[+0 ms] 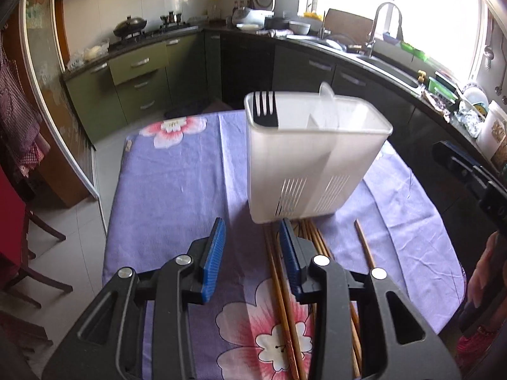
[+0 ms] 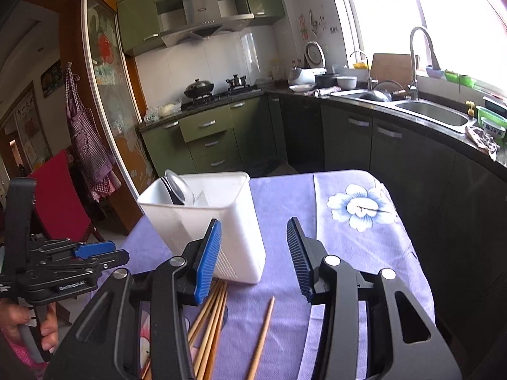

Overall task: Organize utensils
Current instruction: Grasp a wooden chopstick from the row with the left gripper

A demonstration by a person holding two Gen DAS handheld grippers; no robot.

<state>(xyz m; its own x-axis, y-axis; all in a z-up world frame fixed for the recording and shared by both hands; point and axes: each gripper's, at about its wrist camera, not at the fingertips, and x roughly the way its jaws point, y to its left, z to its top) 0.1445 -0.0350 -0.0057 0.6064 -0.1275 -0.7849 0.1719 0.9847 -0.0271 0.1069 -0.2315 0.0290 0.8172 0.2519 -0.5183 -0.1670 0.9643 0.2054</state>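
Wooden chopsticks (image 1: 282,288): loose on the counter (image 1: 177,190), just before the white holder (image 1: 313,158).
Left gripper (image 1: 252,247): fingers parted, empty; I'd straddle one pair, then clench.
Right gripper (image 2: 253,253): fingers released, empty, near the stray chopstick (image 2: 261,335).
Holder: fork (image 1: 266,109) and spoon (image 2: 180,190) inside.

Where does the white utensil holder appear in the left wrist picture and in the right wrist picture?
Left wrist view: white utensil holder centre-right, beyond the wooden chopsticks.
Right wrist view: holder centre-left, partly behind a blue pad.
Shared landmark: the black wok on the stove.
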